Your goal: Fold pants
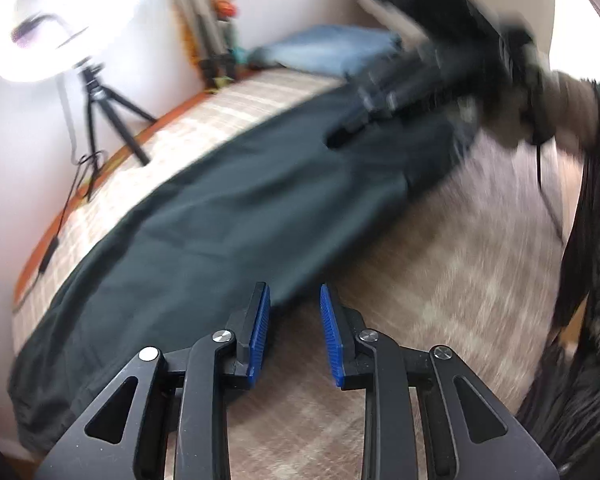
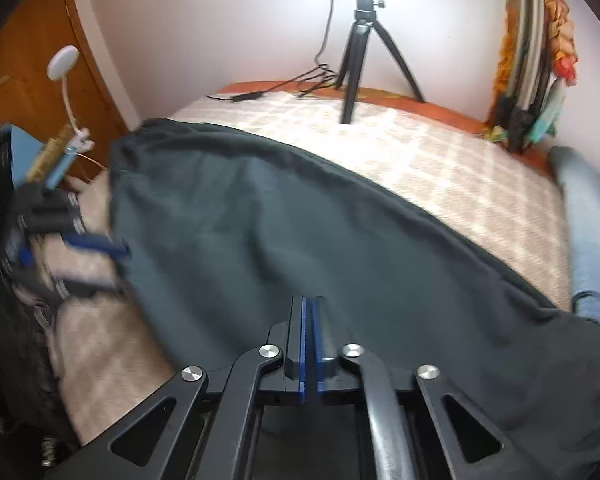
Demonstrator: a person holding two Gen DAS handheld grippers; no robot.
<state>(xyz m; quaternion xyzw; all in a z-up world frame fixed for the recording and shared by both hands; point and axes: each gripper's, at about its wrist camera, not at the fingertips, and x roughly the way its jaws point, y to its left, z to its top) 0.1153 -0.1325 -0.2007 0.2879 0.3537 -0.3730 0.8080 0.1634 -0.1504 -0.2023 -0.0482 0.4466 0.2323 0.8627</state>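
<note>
Left gripper (image 1: 293,312) gapes at the pants (image 1: 204,216) near the bed (image 1: 440,264) edge; right gripper (image 2: 310,320), clenched, grasps nothing visible: fabric may slide.

Pants (image 2: 300,220) dk green-black; bedspread (image 2: 440,160) beige/white check; tong pads (image 1: 260,332) blue; tripod (image 2: 360,48) blk; jeans (image 2: 592,232) lt blue.

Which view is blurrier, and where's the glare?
Left wrist: heavy motion blur on the right tongs and bedspread; ring light blown out upper left. Right wrist: sharper, pants mildly soft, left tongs smeared, glare top centre.
</note>
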